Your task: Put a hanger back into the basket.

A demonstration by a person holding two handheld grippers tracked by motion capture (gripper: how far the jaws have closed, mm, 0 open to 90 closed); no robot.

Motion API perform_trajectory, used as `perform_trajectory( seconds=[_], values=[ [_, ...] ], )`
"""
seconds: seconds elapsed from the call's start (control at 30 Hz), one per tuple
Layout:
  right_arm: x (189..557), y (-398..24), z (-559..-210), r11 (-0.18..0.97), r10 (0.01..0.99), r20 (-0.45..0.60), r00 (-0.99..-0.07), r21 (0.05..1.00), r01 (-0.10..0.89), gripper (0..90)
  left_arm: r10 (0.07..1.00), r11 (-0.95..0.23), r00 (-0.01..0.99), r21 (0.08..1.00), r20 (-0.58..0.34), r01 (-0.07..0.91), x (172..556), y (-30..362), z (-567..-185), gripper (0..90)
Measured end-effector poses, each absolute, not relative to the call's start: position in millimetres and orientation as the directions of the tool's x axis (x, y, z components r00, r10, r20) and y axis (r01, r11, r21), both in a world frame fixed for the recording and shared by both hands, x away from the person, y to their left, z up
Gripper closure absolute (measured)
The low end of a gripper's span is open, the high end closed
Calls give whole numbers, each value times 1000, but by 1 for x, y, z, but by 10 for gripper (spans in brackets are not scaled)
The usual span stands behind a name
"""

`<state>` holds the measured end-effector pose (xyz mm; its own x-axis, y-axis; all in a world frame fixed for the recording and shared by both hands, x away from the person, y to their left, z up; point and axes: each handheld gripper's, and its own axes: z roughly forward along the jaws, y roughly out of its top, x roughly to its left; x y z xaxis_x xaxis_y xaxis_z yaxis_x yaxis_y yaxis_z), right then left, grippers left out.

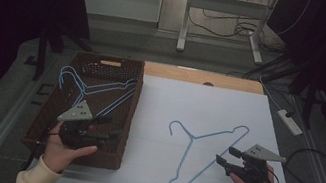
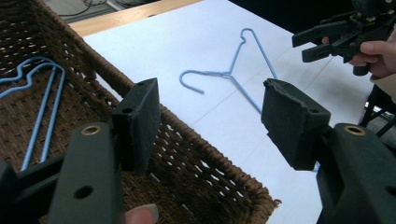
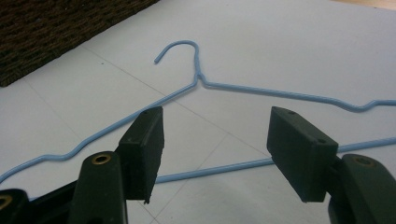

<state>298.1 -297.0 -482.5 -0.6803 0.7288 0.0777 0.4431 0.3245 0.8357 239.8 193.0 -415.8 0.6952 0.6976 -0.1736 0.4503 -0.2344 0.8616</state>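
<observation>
The blue wire hanger (image 1: pixel 203 152) is laid flat on the white table (image 1: pixel 158 106), just ahead of the right gripper (image 1: pixel 222 163), whose jaws are spread wide and empty.

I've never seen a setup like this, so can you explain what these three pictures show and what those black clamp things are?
A person sits at a table holding a hand-held clamp tool in each hand: the left gripper and the right gripper. One picture looks down from above; the other two come from cameras riding on each tool, looking along its black jaws. On the white tabletop lies a blue wire hanger. A brown wicker basket at the left holds more blue hangers. Both tools have open jaws and hold nothing.
</observation>
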Motion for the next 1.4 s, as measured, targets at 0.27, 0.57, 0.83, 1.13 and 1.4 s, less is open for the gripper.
perform_trajectory(
  seconds=[0.27,0.57,0.83,1.13,1.4],
  values=[
    [298,-297,-483,330,729,72,-681,835,441,376,697,-241,698,864,-163,443,240,192,-417,374],
    [298,-293,-483,345,724,66,-687,827,443,376,694,-246,702,864,-159,439,238,195,-416,371],
    [297,-285,-484,387,702,49,-710,811,439,368,696,-243,700,865,-159,438,236,197,-415,368],
    [310,-268,-482,459,687,35,-726,754,471,348,697,-244,699,864,-159,440,237,198,-415,368],
    [335,-250,-471,507,686,29,-727,698,506,346,691,-261,705,854,-160,450,239,193,-419,363]
  ],
)
